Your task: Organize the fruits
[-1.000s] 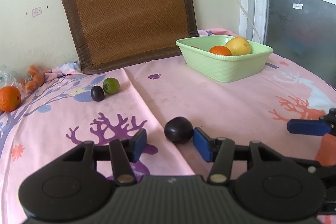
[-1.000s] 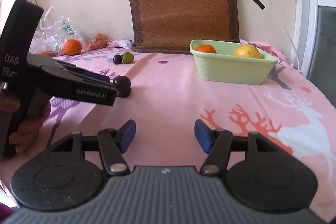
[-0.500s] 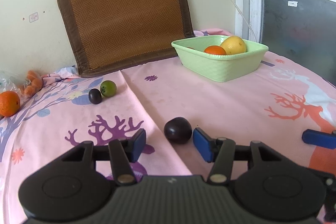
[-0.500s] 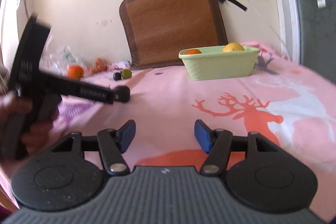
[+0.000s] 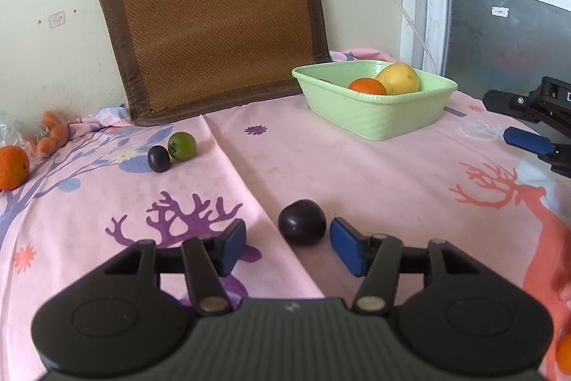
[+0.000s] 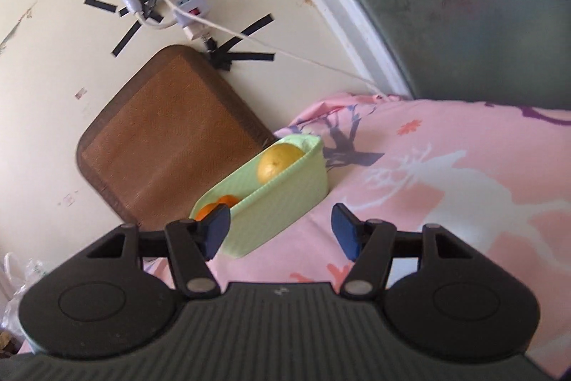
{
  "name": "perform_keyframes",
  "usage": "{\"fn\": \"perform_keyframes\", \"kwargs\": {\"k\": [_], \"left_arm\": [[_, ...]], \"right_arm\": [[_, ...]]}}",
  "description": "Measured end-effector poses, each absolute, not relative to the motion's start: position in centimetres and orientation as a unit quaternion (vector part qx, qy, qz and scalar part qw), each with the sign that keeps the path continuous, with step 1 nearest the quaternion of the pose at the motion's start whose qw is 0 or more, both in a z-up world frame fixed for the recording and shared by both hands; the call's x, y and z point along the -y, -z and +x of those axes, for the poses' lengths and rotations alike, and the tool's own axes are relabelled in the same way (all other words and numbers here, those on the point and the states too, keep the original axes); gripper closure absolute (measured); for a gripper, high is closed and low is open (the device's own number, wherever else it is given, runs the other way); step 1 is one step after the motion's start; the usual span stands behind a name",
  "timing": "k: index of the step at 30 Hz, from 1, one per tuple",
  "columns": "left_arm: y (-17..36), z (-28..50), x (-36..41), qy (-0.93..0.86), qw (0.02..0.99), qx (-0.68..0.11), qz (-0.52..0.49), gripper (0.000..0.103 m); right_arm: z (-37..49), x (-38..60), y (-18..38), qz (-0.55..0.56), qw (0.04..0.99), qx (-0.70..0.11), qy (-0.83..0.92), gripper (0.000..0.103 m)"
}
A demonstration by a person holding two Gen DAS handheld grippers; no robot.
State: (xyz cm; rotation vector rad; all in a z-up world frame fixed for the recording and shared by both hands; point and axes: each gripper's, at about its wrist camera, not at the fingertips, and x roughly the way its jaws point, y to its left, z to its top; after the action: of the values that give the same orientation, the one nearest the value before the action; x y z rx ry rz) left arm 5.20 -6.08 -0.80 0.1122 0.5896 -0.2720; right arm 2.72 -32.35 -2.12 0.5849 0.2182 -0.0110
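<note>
A dark plum (image 5: 301, 222) lies on the pink cloth between the blue pads (image 5: 348, 249) of my left gripper (image 5: 289, 245). Its jaws are opening, and neither pad presses the plum. The green basket (image 5: 374, 116) at the back right holds an orange (image 5: 367, 85) and a yellow fruit (image 5: 398, 78). My right gripper (image 6: 280, 232) is open and empty, rolled to one side, and looks at the basket (image 6: 278, 213) just ahead. Its blue pad (image 5: 528, 140) shows at the right edge of the left wrist view.
A small dark plum (image 5: 158, 158) and a green fruit (image 5: 182, 146) touch each other at the back left. An orange (image 5: 12, 166) lies at the far left by a plastic bag. A woven mat (image 5: 217, 20) leans on the wall.
My right gripper has rolled and swung right toward the basket, and the left gripper has left its view. The left jaws stand slightly wider; the plum has not moved.
</note>
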Motion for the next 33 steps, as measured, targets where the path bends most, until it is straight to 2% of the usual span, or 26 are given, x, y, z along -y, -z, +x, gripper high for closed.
{"fn": "perform_keyframes", "kwargs": {"k": [5, 13, 16, 20, 23, 33], "left_arm": [[0.8, 3.8, 5.9, 0.139, 0.946, -0.294, 0.005, 0.044], [-0.7, 0.7, 4.7, 0.258, 0.928, -0.267, -0.030, 0.044], [-0.9, -1.0, 4.4, 0.336, 0.904, -0.265, -0.007, 0.044], [-0.4, -3.5, 5.8, 0.417, 0.868, -0.263, 0.066, 0.045], [0.2, -4.1, 7.5, 0.449, 0.846, -0.269, 0.101, 0.051], [1.2, -4.2, 9.4, 0.490, 0.810, -0.299, 0.126, 0.055]], "right_arm": [[2.3, 32.7, 2.5, 0.317, 0.941, -0.058, 0.104, 0.035], [4.4, 32.1, 2.2, 0.331, 0.936, -0.067, 0.096, 0.034], [4.2, 32.0, 2.2, 0.334, 0.936, -0.064, 0.089, 0.028], [4.1, 32.0, 2.1, 0.336, 0.936, -0.062, 0.086, 0.028], [3.9, 32.1, 2.2, 0.335, 0.936, -0.059, 0.087, 0.028], [2.9, 32.6, 2.0, 0.317, 0.943, -0.047, 0.092, 0.025]]}}
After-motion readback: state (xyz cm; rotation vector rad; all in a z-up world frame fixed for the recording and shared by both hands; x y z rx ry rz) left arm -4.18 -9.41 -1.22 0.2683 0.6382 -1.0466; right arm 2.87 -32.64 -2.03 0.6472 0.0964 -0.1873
